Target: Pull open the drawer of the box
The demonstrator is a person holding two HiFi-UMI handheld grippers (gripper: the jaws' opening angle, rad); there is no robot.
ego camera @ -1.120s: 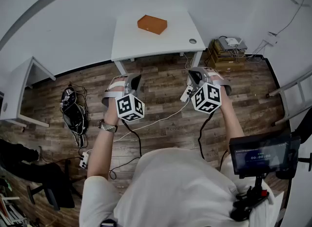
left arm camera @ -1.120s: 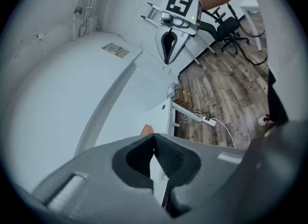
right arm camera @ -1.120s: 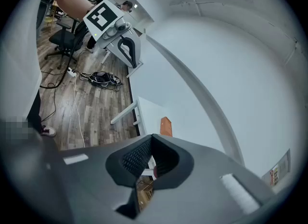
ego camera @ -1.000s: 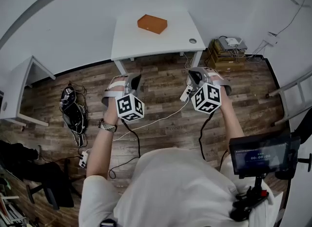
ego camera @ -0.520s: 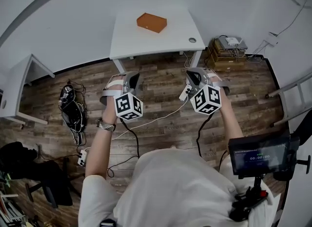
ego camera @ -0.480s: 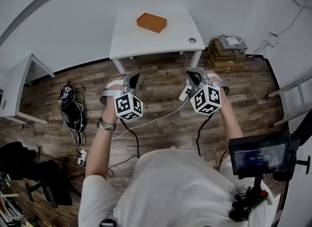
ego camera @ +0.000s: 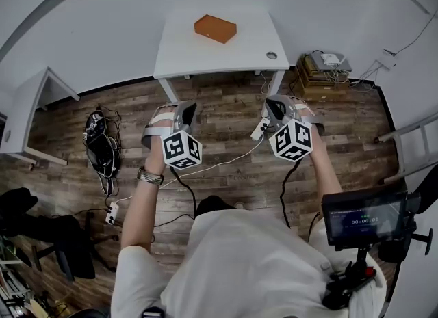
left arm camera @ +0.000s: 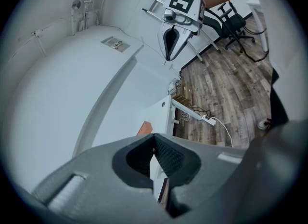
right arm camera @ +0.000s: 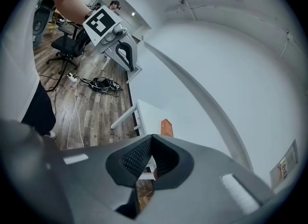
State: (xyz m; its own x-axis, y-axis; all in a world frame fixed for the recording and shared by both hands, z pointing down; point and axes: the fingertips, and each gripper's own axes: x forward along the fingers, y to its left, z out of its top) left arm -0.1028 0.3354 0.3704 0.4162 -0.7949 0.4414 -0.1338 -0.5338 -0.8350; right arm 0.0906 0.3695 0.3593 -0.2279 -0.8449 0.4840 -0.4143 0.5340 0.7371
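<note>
**Both jaws shut, box sitting way out ahead on the desk**

Head view first: the orange box (ego camera: 215,28) is lying on the white desk (ego camera: 205,60), toward the back edge by the wall. The left gripper (ego camera: 189,111) and the right gripper (ego camera: 271,108) are both hovering over the wood floor (ego camera: 226,152), well short of the desk and well apart from the box. They're pointing roughly at the desk, side by side with a gap between them. The person is holding both arms stretched forward, the left hand (ego camera: 159,134) and the right hand (ego camera: 311,130) wrapped around the grips, with the marker cubes facing up toward the camera.

Left gripper view: the jaws are pressing together with nothing between them. A sliver of the box (left arm camera: 143,130) is peeking out just above where the jaws are meeting, far off on the desk (left arm camera: 161,112). The other gripper is hanging up top in this view.

Right gripper view: same deal here, with the jaws closing fully on nothing. The box (right arm camera: 166,127) is showing just above the jaw tips, lying on the desk (right arm camera: 144,114) well beyond them.
</note>
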